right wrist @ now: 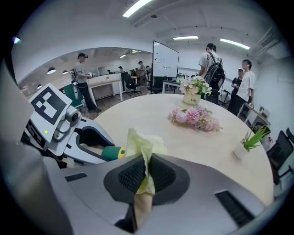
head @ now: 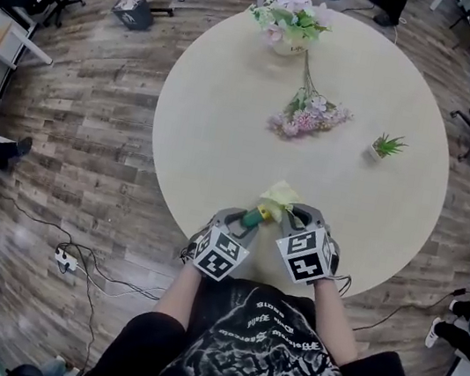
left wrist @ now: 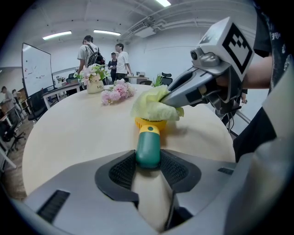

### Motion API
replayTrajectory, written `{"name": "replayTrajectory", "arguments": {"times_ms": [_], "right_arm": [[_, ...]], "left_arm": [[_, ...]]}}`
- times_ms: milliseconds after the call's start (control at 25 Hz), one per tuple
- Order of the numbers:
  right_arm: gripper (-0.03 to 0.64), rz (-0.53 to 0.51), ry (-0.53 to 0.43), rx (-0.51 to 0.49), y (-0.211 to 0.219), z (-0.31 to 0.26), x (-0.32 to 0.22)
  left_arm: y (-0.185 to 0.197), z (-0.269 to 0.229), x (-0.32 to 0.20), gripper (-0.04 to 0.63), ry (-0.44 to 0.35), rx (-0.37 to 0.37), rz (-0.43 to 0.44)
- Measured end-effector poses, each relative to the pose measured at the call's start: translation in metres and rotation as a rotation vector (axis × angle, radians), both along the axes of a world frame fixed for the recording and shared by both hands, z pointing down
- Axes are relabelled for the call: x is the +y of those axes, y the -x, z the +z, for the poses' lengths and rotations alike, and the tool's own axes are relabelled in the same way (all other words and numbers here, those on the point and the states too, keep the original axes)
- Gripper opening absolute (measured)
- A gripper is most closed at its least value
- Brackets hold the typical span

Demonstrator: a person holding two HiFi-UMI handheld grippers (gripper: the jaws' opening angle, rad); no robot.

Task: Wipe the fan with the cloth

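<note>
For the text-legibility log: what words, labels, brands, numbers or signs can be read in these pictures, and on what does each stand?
No text here can be read with confidence.
Black T-shirt: white ornate lettering, upside down to the head camera, not legible.
White flower vase: a small dark word, too small to read.
Whiteboard: faint scribbles, illegible.
Black-and-white marker cubes: square patterns only, no words.

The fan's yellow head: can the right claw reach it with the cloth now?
Probably yes: the right claw grips the cloth, which lies on the fan's head; the left claw holds only the green handle.
</note>
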State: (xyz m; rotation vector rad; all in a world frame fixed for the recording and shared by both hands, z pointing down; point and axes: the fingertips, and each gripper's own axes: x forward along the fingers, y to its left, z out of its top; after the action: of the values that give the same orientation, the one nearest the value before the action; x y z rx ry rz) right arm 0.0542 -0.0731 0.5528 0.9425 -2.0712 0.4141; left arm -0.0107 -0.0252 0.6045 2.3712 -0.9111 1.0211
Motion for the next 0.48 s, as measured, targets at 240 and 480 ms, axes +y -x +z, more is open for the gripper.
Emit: {"name": "replayTrajectory", "arguments": {"times_ms": [240,480], "right_arm": [[0.025,0.087,-0.061,0.015,-0.014,-0.003,-0.024],[0.025,0.066,-0.069,0.006,-0.005,-0.004,-0.038]], "left_arm": [[0.000,-0.001,0.000,0.186,0.005,0.011,0.006],[0.000,-0.002,0.000,0.185,0.013,0.027,0.004]]}}
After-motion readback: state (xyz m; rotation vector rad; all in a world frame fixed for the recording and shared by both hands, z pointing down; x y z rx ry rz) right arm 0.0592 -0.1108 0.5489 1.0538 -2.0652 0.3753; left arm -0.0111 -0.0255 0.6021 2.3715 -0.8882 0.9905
